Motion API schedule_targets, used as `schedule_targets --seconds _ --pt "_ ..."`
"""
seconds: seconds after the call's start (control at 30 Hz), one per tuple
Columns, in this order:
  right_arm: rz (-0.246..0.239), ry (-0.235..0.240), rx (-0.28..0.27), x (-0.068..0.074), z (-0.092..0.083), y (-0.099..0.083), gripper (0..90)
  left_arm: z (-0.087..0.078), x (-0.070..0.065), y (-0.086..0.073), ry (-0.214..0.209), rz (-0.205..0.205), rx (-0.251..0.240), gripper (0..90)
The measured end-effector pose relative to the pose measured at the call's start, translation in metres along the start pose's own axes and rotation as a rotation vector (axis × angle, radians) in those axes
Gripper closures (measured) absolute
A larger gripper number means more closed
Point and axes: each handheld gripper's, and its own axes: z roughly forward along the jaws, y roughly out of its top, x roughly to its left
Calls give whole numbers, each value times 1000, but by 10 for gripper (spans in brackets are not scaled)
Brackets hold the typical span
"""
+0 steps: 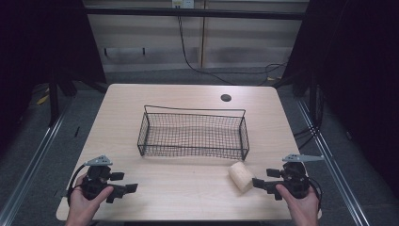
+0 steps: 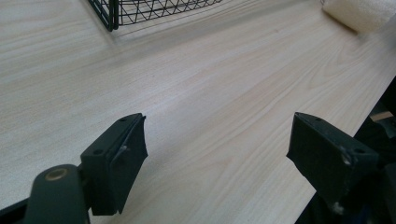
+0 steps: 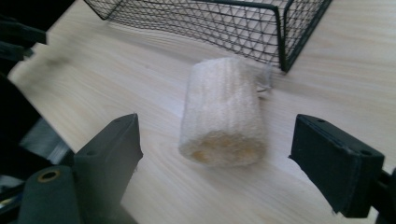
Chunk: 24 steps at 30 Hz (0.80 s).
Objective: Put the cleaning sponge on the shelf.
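A pale loofah roll (image 1: 241, 176) lies on the wooden table (image 1: 188, 188) just in front of the right corner of a black wire basket (image 1: 193, 133). My right gripper (image 1: 258, 183) is open at the table's front right, its tips close beside the roll. In the right gripper view the roll (image 3: 222, 112) lies a little ahead of the spread jaws, pointing end-on toward them, with the basket (image 3: 224, 23) behind. My left gripper (image 1: 123, 189) is open at the front left with nothing between its jaws. The left gripper view has the basket corner (image 2: 112, 11) and the roll (image 2: 359, 11) far off.
A dark round hole (image 1: 226, 98) sits in the table's far right part. Black curtains hang at both sides, and cables run along the floor behind the table. The basket holds nothing.
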Motion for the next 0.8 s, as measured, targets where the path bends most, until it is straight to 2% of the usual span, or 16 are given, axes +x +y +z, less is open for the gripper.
schedule_targets --seconds 0.03,0.1,0.13,0.17,0.33,0.4,0.47,0.53,0.6,0.63,0.67,0.73,0.77,0.8 --pt "12 20 -8 -1 0 0 155 0 0 0 0 0 0 190" --pt "10 22 -15 -2 -1 0 160 0 0 0 1 1 -1 191" --pt "4 5 -10 -2 -1 0 168 0 0 0 1 3 1 191" --pt "-8 2 -20 -1 -3 1 215 0 0 0 3 3 2 190" --pt "-21 3 -49 2 -7 2 237 0 0 -1 2 1 -1 190" --pt "-26 -11 -54 3 -7 3 254 -1 0 0 -2 2 3 190" --pt "-43 -52 -13 6 -7 5 303 0 0 0 3 1 1 190" --pt "-38 -14 27 7 -7 11 311 0 0 0 4 -1 -1 190" --pt "-35 -2 40 9 -9 17 302 0 -1 -1 4 -3 1 190" --pt "-35 -2 40 9 -9 17 302 0 -1 -1 4 -3 1 190" --pt "-34 1 71 11 -8 24 290 0 -1 -1 5 -3 1 190" --pt "-35 5 85 12 -7 27 288 0 -1 -1 5 -3 3 190" --pt "-36 10 125 14 -3 33 267 1 -1 -1 6 -2 4 190" --pt "-36 10 125 14 -3 33 267 1 -1 -1 7 -2 4 190"
